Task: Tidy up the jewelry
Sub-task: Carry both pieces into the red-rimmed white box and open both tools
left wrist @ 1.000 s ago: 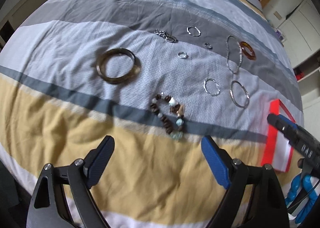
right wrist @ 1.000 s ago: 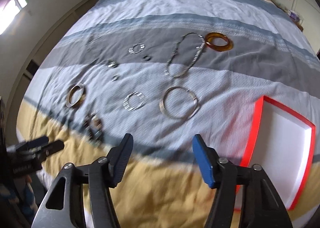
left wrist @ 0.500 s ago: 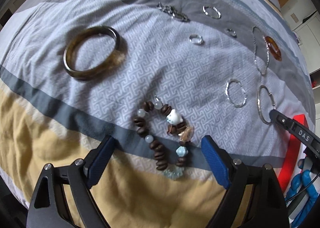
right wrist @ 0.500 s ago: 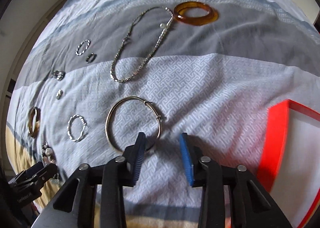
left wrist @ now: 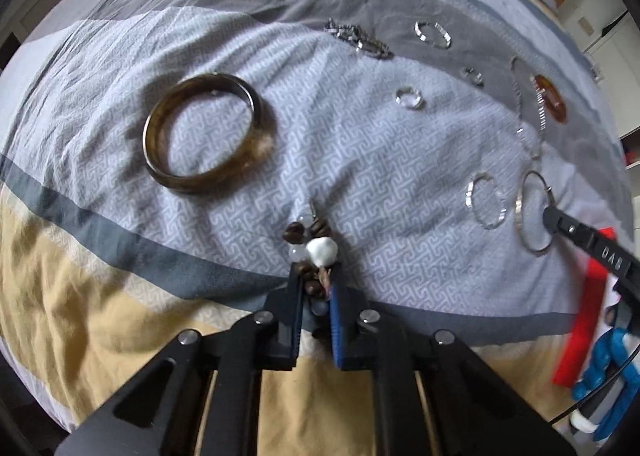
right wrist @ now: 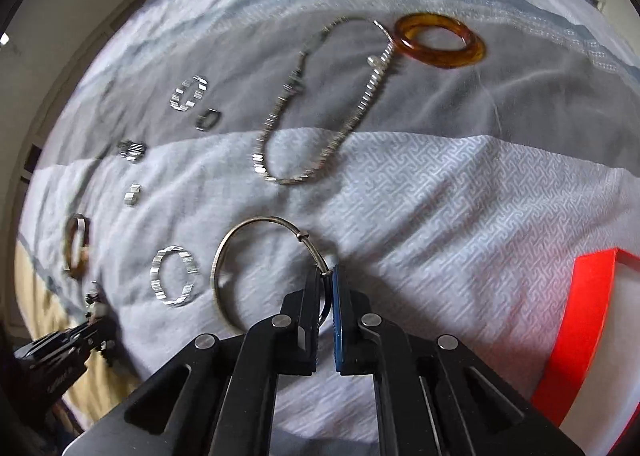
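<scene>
left claw (left wrist: pixel 316 298) has just clenched on the beaded bracelet (left wrist: pixel 314 246), which lies bunched on the bed (left wrist: pixel 360 159); right claw (right wrist: pixel 326 296) has just clenched on the rim of the thin silver bangle (right wrist: pixel 256 256). both items seem still down on the cover, though blur makes that unsure. risk: the narrow bangle wire slips out on lifting, or loose beads snag before reaching the red tray (right wrist: pixel 584 320).

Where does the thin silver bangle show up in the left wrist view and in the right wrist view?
Left wrist view: the thin silver bangle lies at the far right, with the right tongs closed on its rim.
Right wrist view: the bangle sits at lower centre, pinched at its right side.
Shared landmark: the amber ring, beyond the bangle in both views.
</scene>
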